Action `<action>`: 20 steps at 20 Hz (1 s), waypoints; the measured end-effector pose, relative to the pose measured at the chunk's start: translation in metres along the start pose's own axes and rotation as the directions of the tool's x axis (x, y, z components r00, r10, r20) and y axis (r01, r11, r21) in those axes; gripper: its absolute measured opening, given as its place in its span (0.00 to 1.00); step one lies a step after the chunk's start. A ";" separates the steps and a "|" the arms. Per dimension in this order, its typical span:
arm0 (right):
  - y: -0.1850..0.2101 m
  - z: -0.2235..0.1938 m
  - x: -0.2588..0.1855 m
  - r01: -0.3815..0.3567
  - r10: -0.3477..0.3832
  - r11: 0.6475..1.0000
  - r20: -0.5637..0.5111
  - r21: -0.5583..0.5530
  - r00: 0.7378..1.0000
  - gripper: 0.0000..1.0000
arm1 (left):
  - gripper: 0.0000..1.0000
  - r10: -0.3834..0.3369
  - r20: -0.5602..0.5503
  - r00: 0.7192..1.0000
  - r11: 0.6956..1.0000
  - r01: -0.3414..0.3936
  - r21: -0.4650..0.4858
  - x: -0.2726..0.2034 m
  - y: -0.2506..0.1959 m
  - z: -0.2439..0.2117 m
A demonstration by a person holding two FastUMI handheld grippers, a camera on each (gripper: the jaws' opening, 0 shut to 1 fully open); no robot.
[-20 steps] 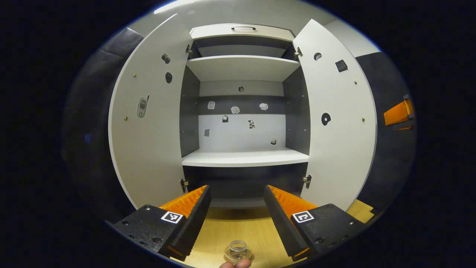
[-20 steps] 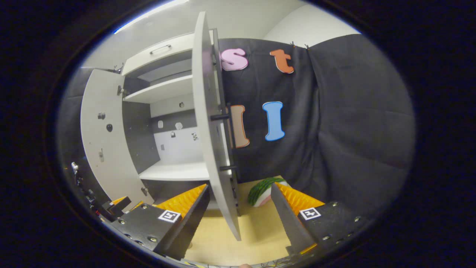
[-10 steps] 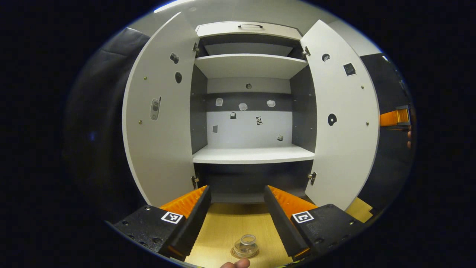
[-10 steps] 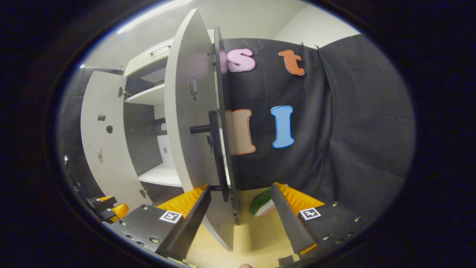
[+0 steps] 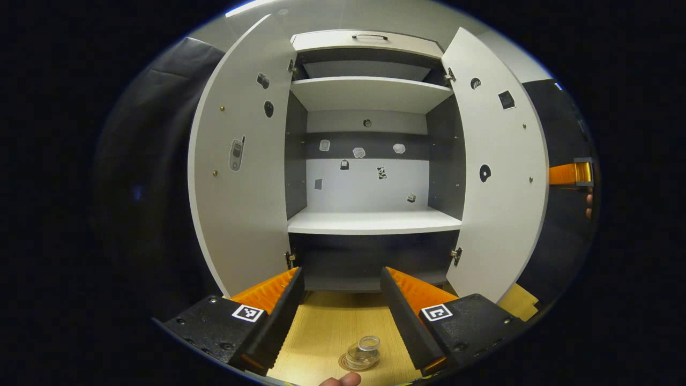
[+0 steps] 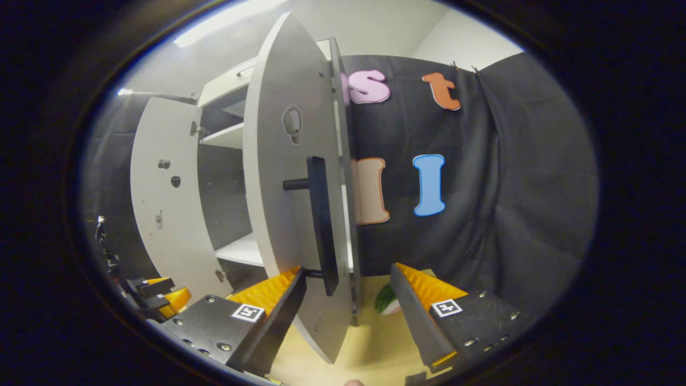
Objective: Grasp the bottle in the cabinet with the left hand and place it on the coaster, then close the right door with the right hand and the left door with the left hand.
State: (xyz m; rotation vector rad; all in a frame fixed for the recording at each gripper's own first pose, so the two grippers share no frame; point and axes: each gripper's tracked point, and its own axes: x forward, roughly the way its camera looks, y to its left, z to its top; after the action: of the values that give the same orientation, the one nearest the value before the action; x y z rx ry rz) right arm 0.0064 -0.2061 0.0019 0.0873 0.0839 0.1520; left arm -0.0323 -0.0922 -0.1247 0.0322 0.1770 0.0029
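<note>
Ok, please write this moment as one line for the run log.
stage: closing doors | bottle: on coaster | left gripper: open | right gripper: open, at right door | left door: open

Clear glass bottle, wood-grain table, matt cabinet doors

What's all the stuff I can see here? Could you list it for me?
cabinet: one, white with dark grey inner walls, straight ahead, shelves bare
left door: one, white, open
right door: one, white, open, edge between the right gripper's fingers
handle: one, black, on the right door's outer face
stickers: several, small, on the back wall and inside both doors
bottle: one, clear, on the coaster
coaster: one, brown, on the table
table: one, light wood
watermelon slice: one, green rind, behind the right door
left gripper: open
right gripper: open
</note>
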 end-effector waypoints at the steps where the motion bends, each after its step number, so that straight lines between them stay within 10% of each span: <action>1: 0.008 -0.001 0.003 -0.018 0.018 1.000 0.001 0.000 1.000 0.98 | 0.91 0.001 0.001 1.000 1.000 -0.001 0.002 0.000 0.001 0.001; 20: 0.057 -0.005 0.033 -0.062 0.063 0.998 0.014 -0.016 0.998 0.98 | 0.91 0.052 0.013 0.999 0.998 -0.052 -0.028 -0.007 0.044 0.008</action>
State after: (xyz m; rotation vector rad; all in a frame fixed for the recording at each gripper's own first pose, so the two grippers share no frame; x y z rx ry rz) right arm 0.0303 -0.1447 -0.0001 0.0752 0.0651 0.2145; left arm -0.0376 -0.0485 -0.1139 0.0089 0.1620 0.0570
